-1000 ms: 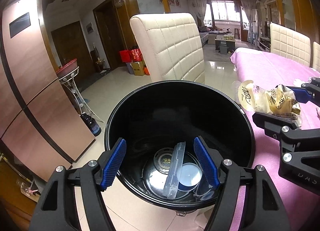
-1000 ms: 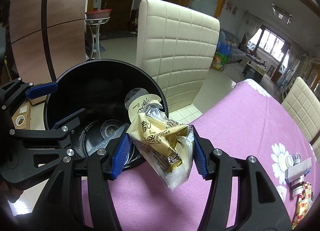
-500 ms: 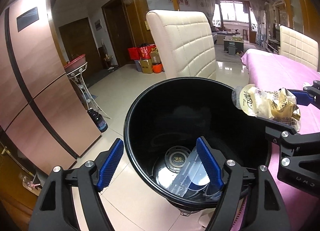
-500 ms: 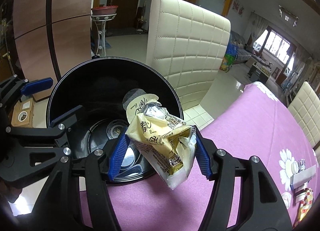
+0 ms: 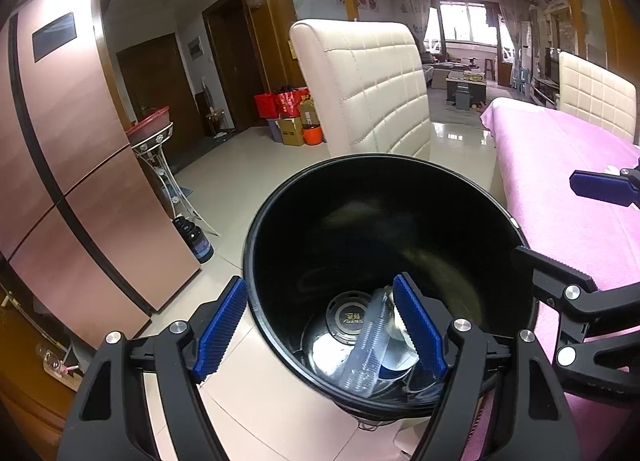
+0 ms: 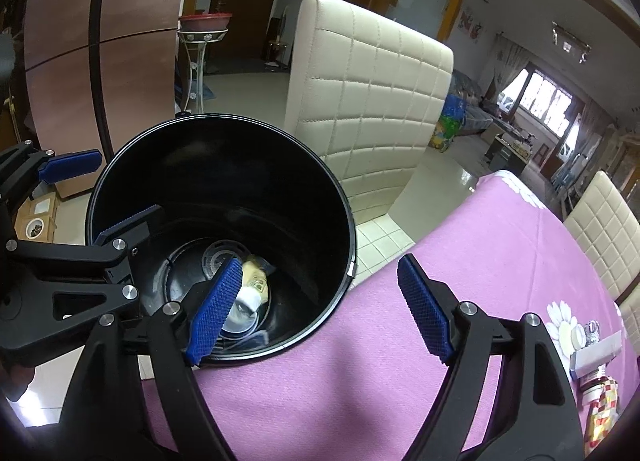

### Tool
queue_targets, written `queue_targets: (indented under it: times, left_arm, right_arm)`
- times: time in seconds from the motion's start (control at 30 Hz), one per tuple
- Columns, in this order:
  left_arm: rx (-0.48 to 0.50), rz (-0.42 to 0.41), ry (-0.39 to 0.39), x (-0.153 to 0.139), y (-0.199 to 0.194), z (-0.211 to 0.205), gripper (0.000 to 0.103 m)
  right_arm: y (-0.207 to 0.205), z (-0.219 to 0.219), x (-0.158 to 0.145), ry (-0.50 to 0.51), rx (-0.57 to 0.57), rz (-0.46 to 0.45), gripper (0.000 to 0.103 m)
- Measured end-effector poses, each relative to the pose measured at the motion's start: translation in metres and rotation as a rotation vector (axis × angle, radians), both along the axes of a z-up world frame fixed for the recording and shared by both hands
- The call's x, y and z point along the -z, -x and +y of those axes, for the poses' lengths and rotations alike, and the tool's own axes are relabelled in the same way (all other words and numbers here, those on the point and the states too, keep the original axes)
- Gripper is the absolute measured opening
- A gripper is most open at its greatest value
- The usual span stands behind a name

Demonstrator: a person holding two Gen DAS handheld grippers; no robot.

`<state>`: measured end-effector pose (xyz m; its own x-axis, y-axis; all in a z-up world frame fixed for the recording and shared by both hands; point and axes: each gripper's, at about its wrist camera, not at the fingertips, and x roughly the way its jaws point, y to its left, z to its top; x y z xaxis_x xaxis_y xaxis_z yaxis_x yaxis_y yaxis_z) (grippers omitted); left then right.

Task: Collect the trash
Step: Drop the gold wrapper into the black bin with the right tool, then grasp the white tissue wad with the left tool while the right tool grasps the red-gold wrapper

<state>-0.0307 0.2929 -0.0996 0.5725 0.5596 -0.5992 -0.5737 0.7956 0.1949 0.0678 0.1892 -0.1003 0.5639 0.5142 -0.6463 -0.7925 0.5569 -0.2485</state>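
The right tool (image 6: 320,305) is spreading its jaws with nothing between them, and the yellow wrapper (image 6: 256,277) lies at the bottom of the black bin (image 6: 344,221), at about eleven o'clock from that tool. The left tool (image 5: 320,325) hangs spread and empty over the bin's near rim. To finish well, I'd swing the right tool clear toward four o'clock, where more litter (image 6: 600,393) waits on the purple bench (image 6: 480,261).

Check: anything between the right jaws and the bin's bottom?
No. The right gripper is opening, empty; the yellow wrapper lies in the black bin, right wrist view.
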Motion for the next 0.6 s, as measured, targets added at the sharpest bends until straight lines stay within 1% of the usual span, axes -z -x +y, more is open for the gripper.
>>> queue_targets:
  times: [0.3,0.4,0.6]
  left_arm:
    - [0.083,0.004,-0.012,-0.003,-0.023,-0.028,0.074]
    - [0.115,0.004,-0.017,-0.006,-0.033,-0.04,0.074]
    - [0.229,-0.012,-0.012,-0.012,-0.058,-0.082,0.074]
  right_arm:
    - [-0.014,-0.038,0.0,0.0,0.083,-0.006,0.078]
    - [-0.02,-0.057,-0.002,-0.005,0.122,-0.01,0.078]
    - [-0.041,-0.113,-0.009,-0.026,0.243,-0.005,0.078]
